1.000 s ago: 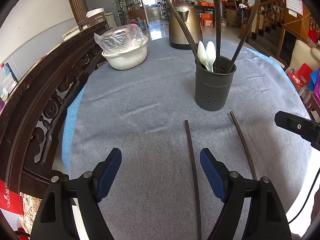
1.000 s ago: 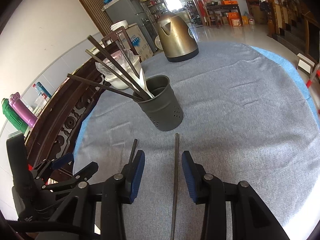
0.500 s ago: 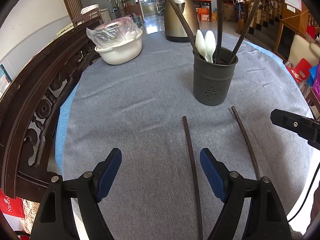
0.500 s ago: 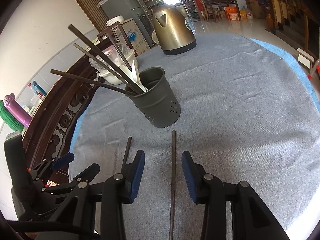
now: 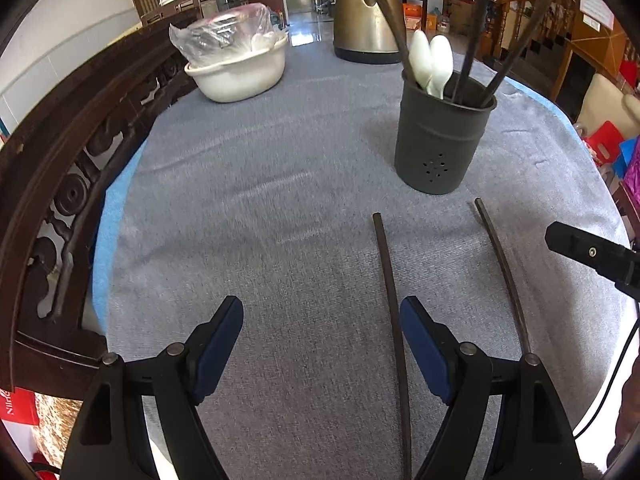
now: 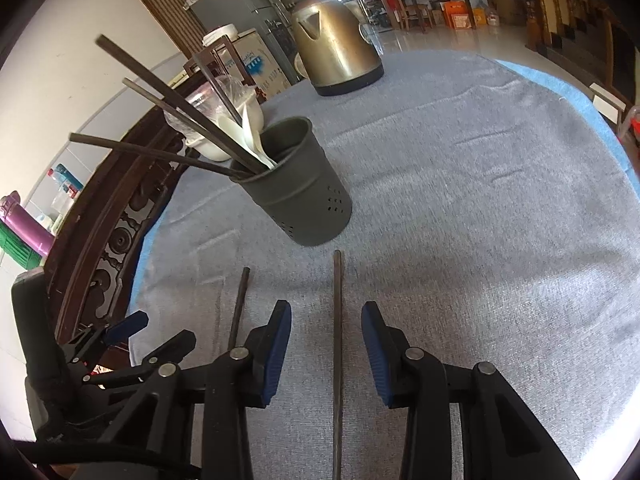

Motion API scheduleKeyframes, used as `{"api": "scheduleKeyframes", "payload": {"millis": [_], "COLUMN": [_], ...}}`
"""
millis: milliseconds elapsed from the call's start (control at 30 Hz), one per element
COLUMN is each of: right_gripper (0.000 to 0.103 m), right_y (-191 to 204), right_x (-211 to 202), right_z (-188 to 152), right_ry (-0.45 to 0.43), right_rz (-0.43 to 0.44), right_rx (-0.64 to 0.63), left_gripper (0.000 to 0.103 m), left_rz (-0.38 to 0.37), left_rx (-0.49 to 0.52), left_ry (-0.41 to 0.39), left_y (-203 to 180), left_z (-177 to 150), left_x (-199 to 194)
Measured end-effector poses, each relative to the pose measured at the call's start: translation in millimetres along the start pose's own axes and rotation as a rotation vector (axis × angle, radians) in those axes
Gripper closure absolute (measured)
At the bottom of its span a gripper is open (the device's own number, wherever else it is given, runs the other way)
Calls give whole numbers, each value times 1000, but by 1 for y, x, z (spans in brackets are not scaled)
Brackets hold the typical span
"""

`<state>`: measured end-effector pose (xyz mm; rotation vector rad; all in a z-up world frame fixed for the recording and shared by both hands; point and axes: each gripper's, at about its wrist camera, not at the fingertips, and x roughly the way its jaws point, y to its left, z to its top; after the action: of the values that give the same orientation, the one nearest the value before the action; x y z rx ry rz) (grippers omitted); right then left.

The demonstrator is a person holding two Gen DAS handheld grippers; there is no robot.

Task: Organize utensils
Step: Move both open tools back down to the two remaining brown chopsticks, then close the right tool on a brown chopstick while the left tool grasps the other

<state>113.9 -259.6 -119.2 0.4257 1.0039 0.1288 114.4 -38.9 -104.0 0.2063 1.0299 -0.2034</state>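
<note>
A dark grey utensil holder (image 5: 442,142) stands on the grey tablecloth and holds white spoons (image 5: 432,62) and several dark chopsticks; it also shows in the right wrist view (image 6: 300,188). Two loose dark chopsticks lie on the cloth in front of it: a left chopstick (image 5: 392,304) and a right chopstick (image 5: 502,272). My left gripper (image 5: 322,346) is open and empty, its right finger beside the left chopstick. My right gripper (image 6: 326,350) is open, low over the cloth, with the right chopstick (image 6: 338,336) lying between its fingers. The left chopstick (image 6: 239,304) lies to its left.
A white basin with a plastic bag (image 5: 236,64) and a brass kettle (image 5: 368,12) stand at the far side of the table. A carved dark wooden chair back (image 5: 60,160) runs along the left edge. The table's blue edge (image 6: 580,92) curves at the right.
Both grippers have moved forward and lower toward the holder and the loose chopsticks. The right chopstick now lies further in between the right gripper's fingers. Both grippers stay open.
</note>
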Motion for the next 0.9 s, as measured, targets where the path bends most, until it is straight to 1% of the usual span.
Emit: {"api": "scheduleKeyframes", "payload": {"millis": [100,233,333,433,600,667,767,833,867,900], "right_gripper": [66,69,69,69,75,77,84,87,91,94], "right_y": [1,2,2,1,-3,-4,-5,-5,-4,-4], "right_x": [6,22,38,54,76,82,88,89,90,90], "right_z": [0,7,15,23,31,32,33,34,34,34], "right_ry": [10,30,54,70,115,134,139,134,133,131], "right_rz": [0,-7,-10,-18,-24,-20,-34,-36,-38,-41], "right_rx": [-5,-17,-17,-17,16,34,34,33,32,30], "left_gripper": [22,22,22,22,22,22,27,34,37,41], "left_rz": [-21,-32,-41,-66,-131,-146,-160,-174,-185,-196], "left_rx": [-12,-14,-13,-8,-26,-27,-21,-24,-29,-35], "left_ry": [10,17,28,34,62,64,61,64,68,76], "left_y": [3,5,6,5,5,3,2,2,2,2], "left_z": [3,9,15,21,28,30,34,37,37,38], "left_x": [5,11,16,20,32,35,39,43,45,47]}}
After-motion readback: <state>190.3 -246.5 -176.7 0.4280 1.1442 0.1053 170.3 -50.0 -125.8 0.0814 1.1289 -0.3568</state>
